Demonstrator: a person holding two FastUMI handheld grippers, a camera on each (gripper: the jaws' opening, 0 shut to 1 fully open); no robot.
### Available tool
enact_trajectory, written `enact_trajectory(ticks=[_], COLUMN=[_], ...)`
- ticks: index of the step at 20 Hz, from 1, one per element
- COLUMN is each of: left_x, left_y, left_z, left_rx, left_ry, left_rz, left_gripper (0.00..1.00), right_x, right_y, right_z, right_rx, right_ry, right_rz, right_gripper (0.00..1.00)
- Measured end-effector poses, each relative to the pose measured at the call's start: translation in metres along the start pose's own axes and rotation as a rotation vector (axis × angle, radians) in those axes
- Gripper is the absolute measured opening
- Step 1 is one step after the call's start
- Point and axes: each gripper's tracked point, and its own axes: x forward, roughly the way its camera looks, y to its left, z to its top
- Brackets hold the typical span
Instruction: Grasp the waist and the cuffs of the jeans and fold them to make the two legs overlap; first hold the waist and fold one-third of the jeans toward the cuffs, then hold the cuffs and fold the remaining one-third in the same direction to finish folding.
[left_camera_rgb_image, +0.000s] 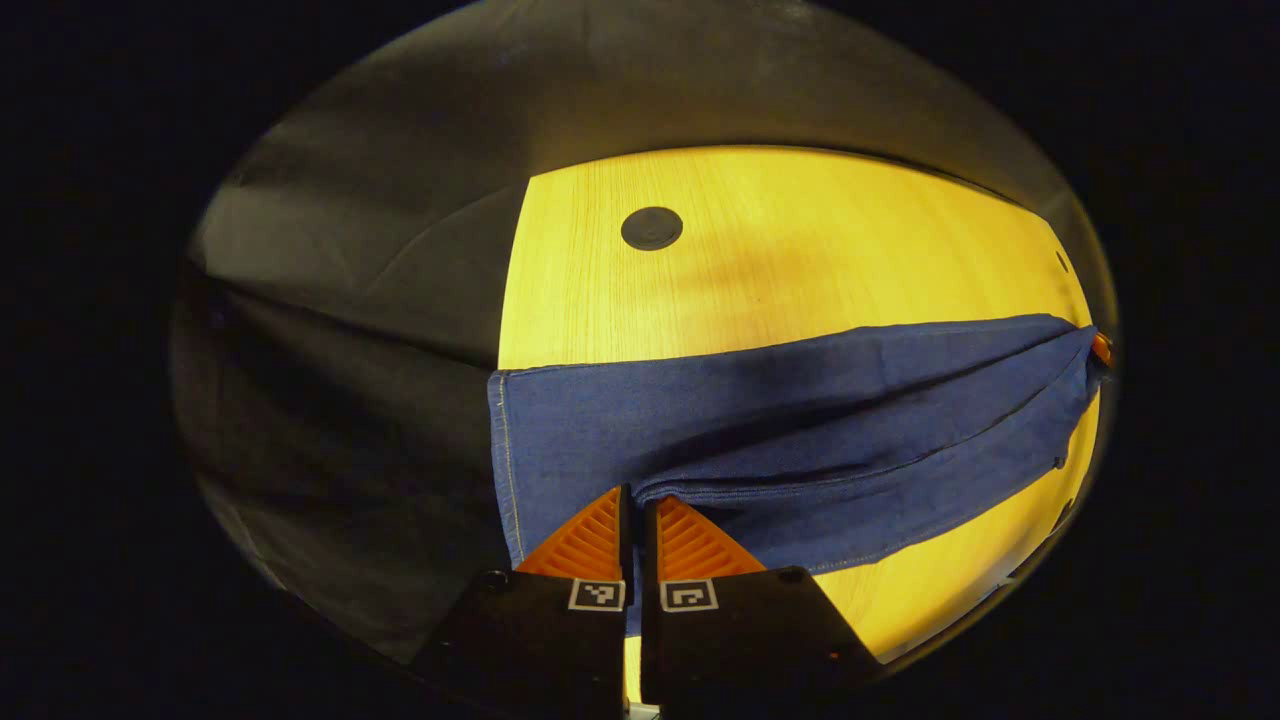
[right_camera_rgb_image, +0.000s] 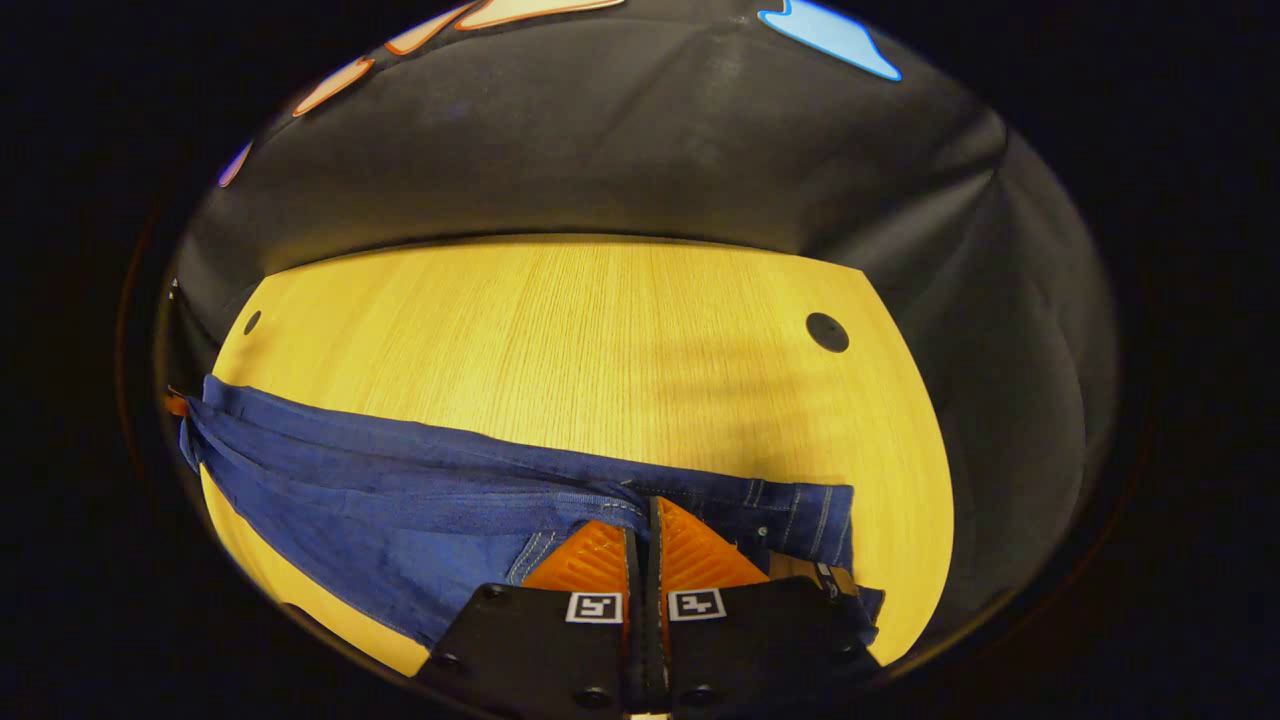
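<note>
The blue denim jeans (left_camera_rgb_image: 780, 420) lie stretched lengthwise across the near part of the yellow wood-grain surface (left_camera_rgb_image: 800, 240), the legs lying together in long folds. In the left gripper view, the left claw (left_camera_rgb_image: 637, 505) is pinched on a folded edge near the stitched cuff end. In the right gripper view, the jeans (right_camera_rgb_image: 400, 500) run away to the left, and the right claw (right_camera_rgb_image: 640, 515) is pressed together on the waistband, beside its belt loops. The surface (right_camera_rgb_image: 600, 330) carries a round dark cap (right_camera_rgb_image: 827, 332) near its far right corner. Dark cloth walls (right_camera_rgb_image: 620, 150) close in behind it.
</note>
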Motion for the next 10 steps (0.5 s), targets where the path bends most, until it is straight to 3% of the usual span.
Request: enact_trajectory(ticks=[4, 5, 10], left_x=[0.023, 0.027, 0.038], left_y=[0.001, 0.000, 0.011], left_z=[0.003, 0.006, 0.013], left_rx=[-0.008, -0.006, 0.028], left_ry=[0.008, 0.006, 0.001], left_rz=[0.007, 0.009, 0.054], left_gripper=[0.00, 0.00, 0.04], right_x=[0.017, 0.019, 0.020], right_y=[0.004, 0.003, 0.001], right_z=[-0.005, -0.004, -0.001], right_rx=[0.007, 0.013, 0.050], right_ry=[0.022, 0.018, 0.025], right_rz=[0.020, 0.021, 0.038], right_gripper=[0.01, 0.11, 0.22])
